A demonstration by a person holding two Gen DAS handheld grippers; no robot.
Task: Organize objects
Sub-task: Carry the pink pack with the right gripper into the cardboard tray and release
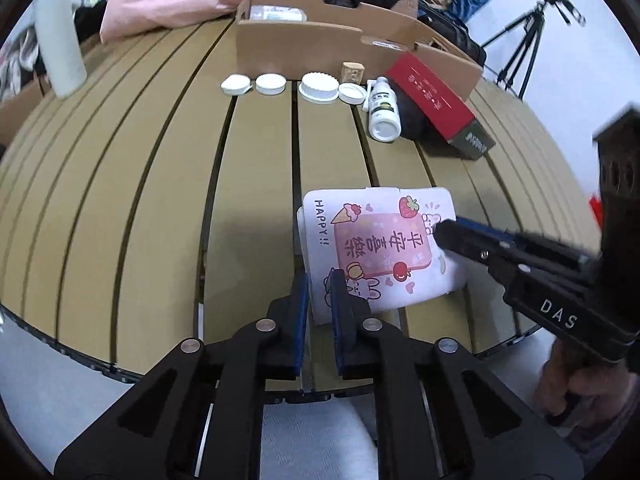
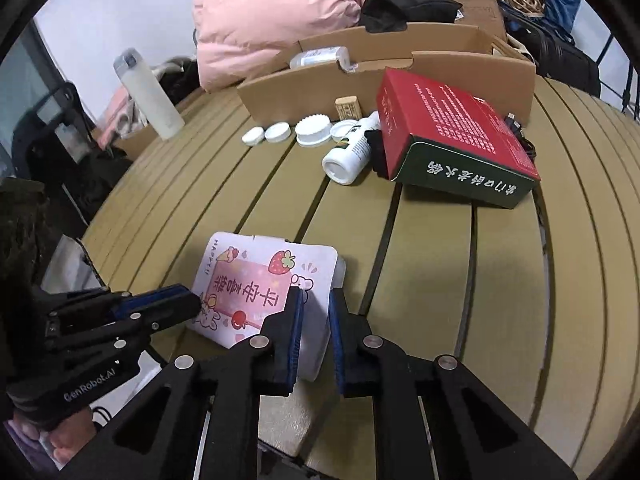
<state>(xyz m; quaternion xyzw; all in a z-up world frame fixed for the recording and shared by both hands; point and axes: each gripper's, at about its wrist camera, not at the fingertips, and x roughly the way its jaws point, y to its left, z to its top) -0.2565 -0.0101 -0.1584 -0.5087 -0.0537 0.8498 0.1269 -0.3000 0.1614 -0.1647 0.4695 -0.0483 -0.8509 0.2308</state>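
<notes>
The white packet (image 1: 380,248), printed with a pink panel, strawberry and "HAPPY!!", is held at the near edge of the slatted tan surface (image 1: 160,200), clenched by the jaws of the left gripper (image 1: 320,292) and the right gripper (image 2: 316,312). Behind are seen cardboard boxes (image 1: 320,40), white lids (image 1: 272,84) and a pink quilt (image 2: 272,16)

The left wrist view looks steeply down along its own fingers from the near edge of the tan slatted wooden table (image 1: 140,208), close above it, facing 12 o'clock; the right wrist view does likewise from further right; both share the white cartoon-printed paper packet (image 1: 380,248) (image 2: 264,284), the row of white plastic lids (image 1: 296,86) (image 2: 296,132) and the red cardboard box (image 1: 432,94) (image 2: 452,132); each sees the other tool, at 3 and 9 o'clock.
</notes>
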